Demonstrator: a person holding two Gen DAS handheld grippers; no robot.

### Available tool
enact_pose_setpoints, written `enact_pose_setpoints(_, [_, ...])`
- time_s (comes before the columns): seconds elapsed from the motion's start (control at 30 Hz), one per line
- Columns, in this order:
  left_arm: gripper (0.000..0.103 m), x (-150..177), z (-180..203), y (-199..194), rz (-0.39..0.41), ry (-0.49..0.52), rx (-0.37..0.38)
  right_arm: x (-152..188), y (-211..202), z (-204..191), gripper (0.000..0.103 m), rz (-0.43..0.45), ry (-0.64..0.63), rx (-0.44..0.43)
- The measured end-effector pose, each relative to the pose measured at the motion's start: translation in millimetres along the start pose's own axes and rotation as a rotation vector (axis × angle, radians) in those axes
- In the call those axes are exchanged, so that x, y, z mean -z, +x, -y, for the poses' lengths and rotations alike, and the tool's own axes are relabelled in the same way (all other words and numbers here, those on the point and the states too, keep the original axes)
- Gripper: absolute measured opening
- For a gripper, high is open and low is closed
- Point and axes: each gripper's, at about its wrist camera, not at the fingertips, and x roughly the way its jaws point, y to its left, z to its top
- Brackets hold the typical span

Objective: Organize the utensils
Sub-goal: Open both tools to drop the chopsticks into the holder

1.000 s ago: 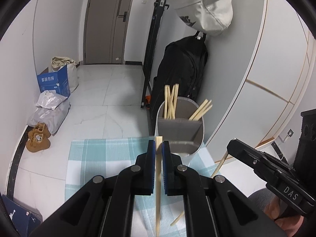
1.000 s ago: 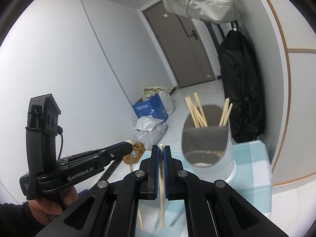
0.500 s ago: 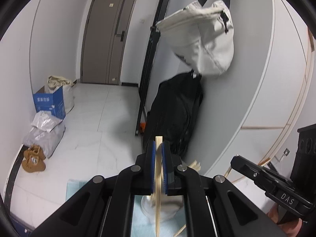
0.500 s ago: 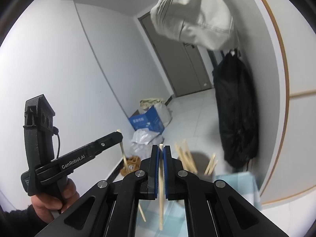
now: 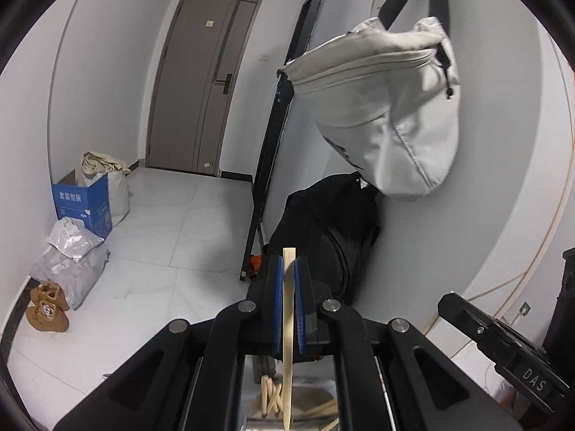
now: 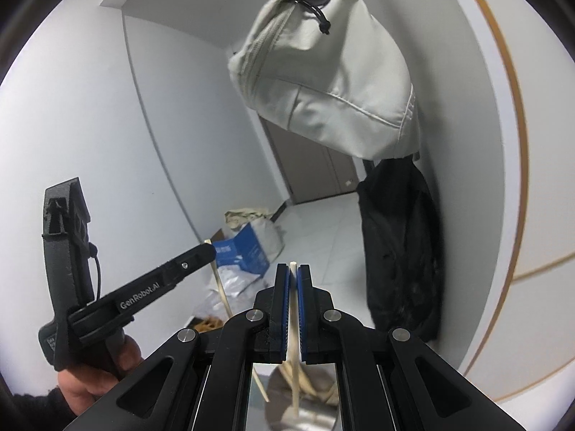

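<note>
2 grippers — left gripper (image 5: 286, 280) and right gripper (image 6: 294, 283) — each clamp 1 chopstick (image 5: 287, 341).

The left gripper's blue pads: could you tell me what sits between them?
In the left wrist view, a single chopstick stands clamped between the pads of the left gripper, its tip hanging over the holder.

"GenRobot.AI" marks the left gripper (image 6: 210, 251) ("DAS" the right gripper (image 5: 445, 300)).

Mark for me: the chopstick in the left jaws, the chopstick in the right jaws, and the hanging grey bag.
Left chopstick (image 5: 288, 323), left wrist view, mid-shaft between pads.
Right chopstick (image 6: 294, 309), right wrist view, shaft between pads.
Grey bag (image 5: 388, 107), left wrist view, fabric side.
</note>
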Motion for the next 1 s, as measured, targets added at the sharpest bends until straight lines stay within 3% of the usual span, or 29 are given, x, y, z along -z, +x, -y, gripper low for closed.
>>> enact_pose_setpoints(0.2, [0.002, 7.3, -7.0, 15.4, -0.002, -0.02, 0.014, -0.3, 20.6, 17.6, 0.003, 0.007, 0.04, 0.023])
enact_pose_setpoints(0.67, [0.002, 23.4, 1.3, 31.5, 0.023, 0.06, 0.05, 15.9, 46.6, 19.2, 0.003, -0.031, -0.015, 0.057])
enact_pose_setpoints(1.0, [0.002, 45.6, -5.2, 36.7, -0.07, 0.092, 0.112, 50.7, 58.3, 17.4, 0.004, -0.134, -0.041, 0.036])
